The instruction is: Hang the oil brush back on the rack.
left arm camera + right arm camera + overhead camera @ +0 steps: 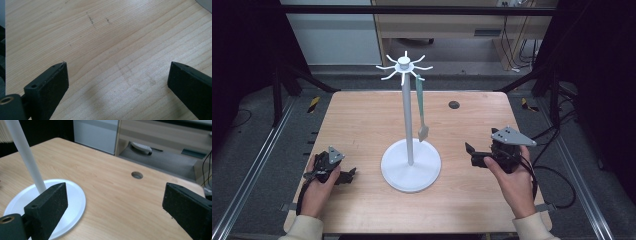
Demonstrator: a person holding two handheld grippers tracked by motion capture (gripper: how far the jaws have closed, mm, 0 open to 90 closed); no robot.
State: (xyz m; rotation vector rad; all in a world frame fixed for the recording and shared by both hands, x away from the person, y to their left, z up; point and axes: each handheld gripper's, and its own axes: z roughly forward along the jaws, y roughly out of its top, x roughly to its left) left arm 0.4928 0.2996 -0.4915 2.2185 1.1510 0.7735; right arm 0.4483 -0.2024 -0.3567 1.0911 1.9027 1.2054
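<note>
A white stand point(410, 120) with a round base point(411, 172) rises from the middle of the wooden table, its top ringed with hooks. A pale green spatula point(421, 110) hangs from one hook on the right side. My left gripper point(348, 176) rests low on the table left of the base, jaws open over bare wood point(117, 62). My right gripper point(471, 154) is held right of the base, open, with nothing between its jaws; its view shows the stand's pole point(26, 157) and base point(75, 202) at left.
The table point(362, 120) has a small round hole point(454, 105) near its far right edge, also seen as the hole point(137, 175). Metal frame rails run along both sides. Cabinets and cables stand beyond the far edge.
</note>
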